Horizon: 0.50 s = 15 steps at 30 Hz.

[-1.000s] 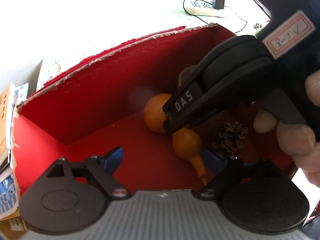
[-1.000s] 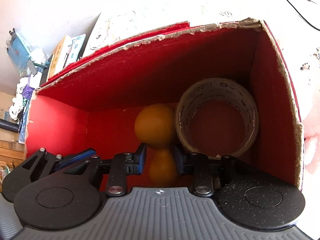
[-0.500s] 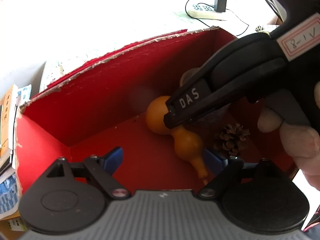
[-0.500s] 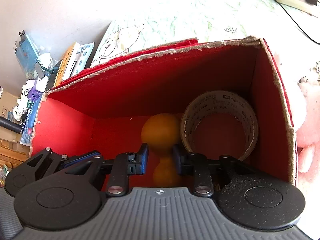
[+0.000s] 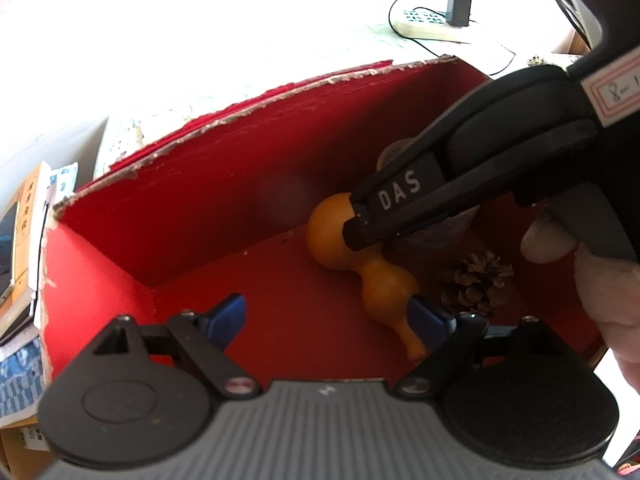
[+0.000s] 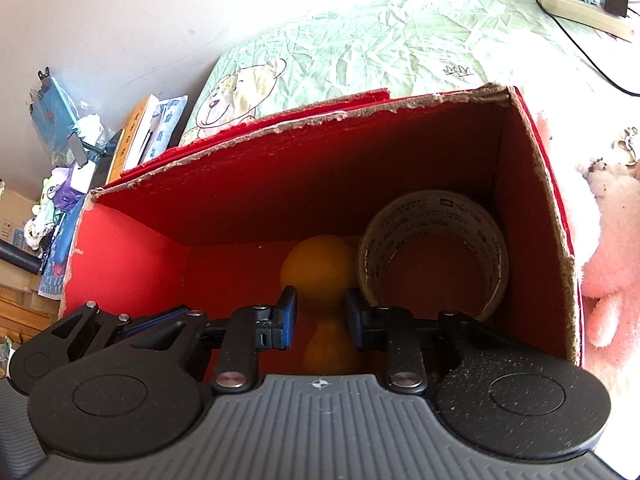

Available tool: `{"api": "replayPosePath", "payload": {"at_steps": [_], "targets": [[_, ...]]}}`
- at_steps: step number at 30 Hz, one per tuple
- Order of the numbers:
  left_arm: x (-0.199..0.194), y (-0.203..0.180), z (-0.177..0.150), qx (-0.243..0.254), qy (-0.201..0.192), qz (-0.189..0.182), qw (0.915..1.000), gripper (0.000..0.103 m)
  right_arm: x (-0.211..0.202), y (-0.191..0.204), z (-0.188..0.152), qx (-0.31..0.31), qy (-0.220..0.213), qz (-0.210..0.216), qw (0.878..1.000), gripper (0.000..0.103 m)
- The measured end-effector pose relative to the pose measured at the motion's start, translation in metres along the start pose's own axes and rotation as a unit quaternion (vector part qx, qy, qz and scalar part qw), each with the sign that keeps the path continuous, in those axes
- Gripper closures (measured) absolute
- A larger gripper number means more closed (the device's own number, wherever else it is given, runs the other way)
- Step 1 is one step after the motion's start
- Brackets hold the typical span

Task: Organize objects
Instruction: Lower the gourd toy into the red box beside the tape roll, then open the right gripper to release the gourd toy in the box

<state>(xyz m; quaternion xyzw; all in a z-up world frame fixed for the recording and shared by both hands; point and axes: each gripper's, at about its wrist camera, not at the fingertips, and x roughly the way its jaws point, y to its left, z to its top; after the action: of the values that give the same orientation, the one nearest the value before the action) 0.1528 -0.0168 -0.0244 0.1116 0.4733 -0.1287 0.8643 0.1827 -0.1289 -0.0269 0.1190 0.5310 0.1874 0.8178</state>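
An orange gourd [image 5: 360, 260] lies on the floor of a red cardboard box [image 5: 192, 184], next to a tape roll [image 6: 432, 248] and a pine cone [image 5: 476, 280]. My right gripper [image 6: 320, 320] hovers above the gourd [image 6: 316, 276], its jaws apart on either side of the neck and not touching it. It reaches into the box from the upper right in the left wrist view [image 5: 360, 224]. My left gripper [image 5: 328, 316] is open and empty, low over the box floor, its right finger beside the gourd's stem.
The box [image 6: 560, 208] stands on a green-patterned sheet [image 6: 400, 48]. A power strip [image 5: 432, 28] with a plugged charger lies behind it. Books [image 6: 136, 136] and clutter are stacked at the left. A pink plush toy [image 6: 612, 248] lies right of the box.
My right gripper has opened off the gourd and risen, so the box looks further away. The gourd stays on the box floor. The left gripper has barely moved.
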Motion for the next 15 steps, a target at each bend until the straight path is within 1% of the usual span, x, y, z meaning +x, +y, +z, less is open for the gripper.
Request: {"api": "replayPosePath", "payload": {"at_steps": [9,12,15], "targets": [[0.0033,-0.0006,0.0004,-0.011,0.005,0.019,0.9997,0.014,0.0006,0.0007,-0.0003,-0.001,-0.004,0.008,1.000,0.076],[0.0042,-0.0007,0.0019,-0.015,0.006,0.026,0.9995,0.014,0.0012,0.0020,0.0004,-0.007,0.000,0.012,1.000,0.079],[0.0059,-0.0008,0.0038,-0.021,0.011,0.038,0.9990,0.014,0.0010,0.0023,-0.0001,-0.009,-0.001,0.013,1.000,0.084]]}}
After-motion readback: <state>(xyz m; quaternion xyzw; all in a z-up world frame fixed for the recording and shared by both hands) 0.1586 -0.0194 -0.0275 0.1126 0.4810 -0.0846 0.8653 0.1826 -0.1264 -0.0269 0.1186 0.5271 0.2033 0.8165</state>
